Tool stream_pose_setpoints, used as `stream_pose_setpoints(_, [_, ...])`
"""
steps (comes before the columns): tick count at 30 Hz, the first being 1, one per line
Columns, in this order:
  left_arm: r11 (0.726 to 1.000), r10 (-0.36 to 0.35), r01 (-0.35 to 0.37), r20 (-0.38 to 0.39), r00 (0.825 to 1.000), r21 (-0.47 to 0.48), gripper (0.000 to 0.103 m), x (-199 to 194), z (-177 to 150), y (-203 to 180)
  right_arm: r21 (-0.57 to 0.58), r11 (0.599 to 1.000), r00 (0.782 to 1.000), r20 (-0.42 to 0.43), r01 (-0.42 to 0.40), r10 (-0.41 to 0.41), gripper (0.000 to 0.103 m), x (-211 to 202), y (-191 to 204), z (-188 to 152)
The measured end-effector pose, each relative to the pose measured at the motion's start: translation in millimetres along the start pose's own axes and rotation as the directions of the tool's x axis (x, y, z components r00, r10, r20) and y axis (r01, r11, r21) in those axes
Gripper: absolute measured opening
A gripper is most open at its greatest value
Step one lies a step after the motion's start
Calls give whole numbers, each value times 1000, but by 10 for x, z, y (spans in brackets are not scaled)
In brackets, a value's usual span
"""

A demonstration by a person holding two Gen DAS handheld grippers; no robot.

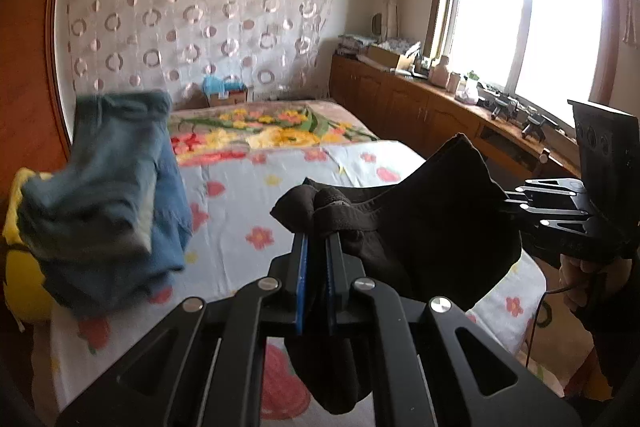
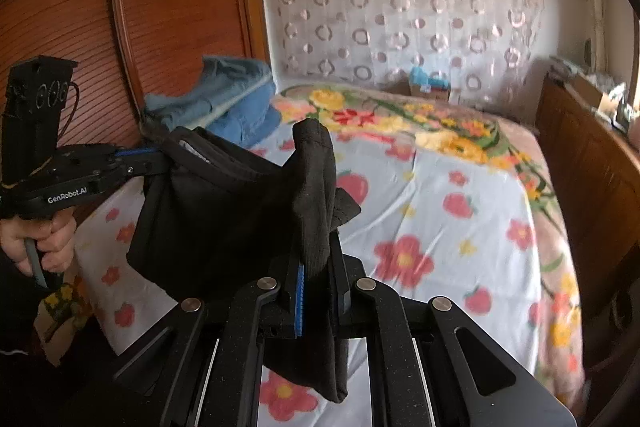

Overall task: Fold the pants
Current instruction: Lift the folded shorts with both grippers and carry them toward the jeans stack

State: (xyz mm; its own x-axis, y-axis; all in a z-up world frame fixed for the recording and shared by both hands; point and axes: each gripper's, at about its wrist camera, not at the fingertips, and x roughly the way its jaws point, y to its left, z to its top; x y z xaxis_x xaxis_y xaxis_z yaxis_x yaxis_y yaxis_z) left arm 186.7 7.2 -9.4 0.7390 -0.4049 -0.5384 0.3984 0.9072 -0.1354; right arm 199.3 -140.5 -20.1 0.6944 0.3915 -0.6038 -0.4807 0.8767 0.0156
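Aloft, black pants (image 1: 432, 227), both tongs clamped

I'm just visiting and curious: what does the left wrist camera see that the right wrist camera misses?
Only the left wrist view shows the bright window and the right gripper from outside. Only the right wrist view shows the left gripper from outside and the hand squeezing its handle. Both show the black pants pinched by each gripper and hanging over the flowered bed, plus the blue clothes.
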Motion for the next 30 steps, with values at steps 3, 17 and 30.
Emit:
stream_pose_setpoints(3, [1000,9,-10,25,1000,11,4,-66,115,24,-22,1000,1000,23,9,-9,6,-52,17,123])
stream_pose_setpoints(17, [997,69,-70,92,993,11,4,-264,465,287,-126,991,994,109,46,-32,6,45,92,803])
stream_pose_setpoints(30, [986,167,-165,126,978,-29,4,-346,620,745,-215,977,986,165,-4,41,6,535,294,1428])
